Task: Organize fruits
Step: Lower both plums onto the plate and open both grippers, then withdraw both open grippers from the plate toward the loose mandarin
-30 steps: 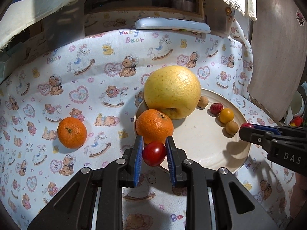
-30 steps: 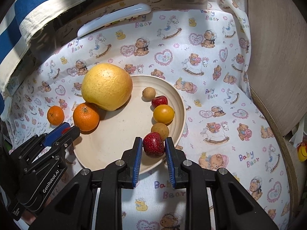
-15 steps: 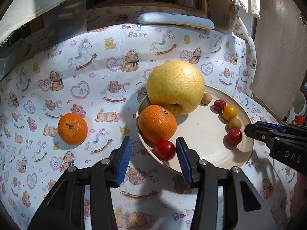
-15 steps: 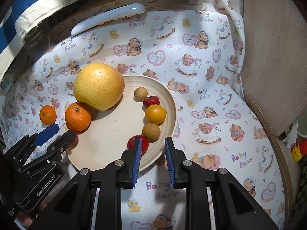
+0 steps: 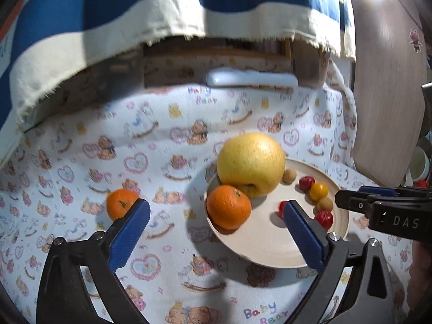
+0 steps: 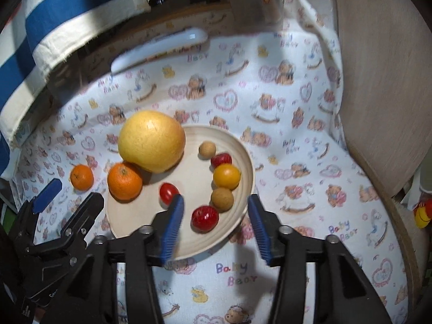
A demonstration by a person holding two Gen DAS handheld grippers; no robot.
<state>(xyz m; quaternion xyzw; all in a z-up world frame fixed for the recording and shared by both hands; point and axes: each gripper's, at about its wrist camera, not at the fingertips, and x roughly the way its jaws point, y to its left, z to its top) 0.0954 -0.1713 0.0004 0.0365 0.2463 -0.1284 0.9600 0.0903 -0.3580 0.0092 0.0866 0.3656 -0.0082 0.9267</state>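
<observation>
A cream plate (image 6: 243, 162) (image 5: 270, 245) holds a big yellow pomelo (image 6: 151, 140) (image 5: 251, 162), an orange (image 6: 124, 181) (image 5: 229, 206), a red cherry tomato (image 6: 168, 193) (image 5: 282, 207), a red strawberry-like fruit (image 6: 205, 218) (image 5: 324, 218), a yellow tomato (image 6: 226, 176), two small brown fruits and another red one. A second orange (image 6: 81, 177) (image 5: 120, 205) lies on the cloth left of the plate. My left gripper (image 5: 213, 232) is open and empty above the plate's near edge. My right gripper (image 6: 214, 229) is open and empty, raised over the plate's near rim.
The bear-print cloth (image 6: 297, 124) covers the table. A white remote-like bar (image 6: 159, 48) lies at the back. A blue and cream striped cloth (image 5: 135, 13) hangs behind. A wooden chair back (image 6: 383, 81) stands on the right.
Both grippers let go of their red fruits onto the plate, opened wide and pulled back and up. The cherry tomato rolled toward the plate's middle.
</observation>
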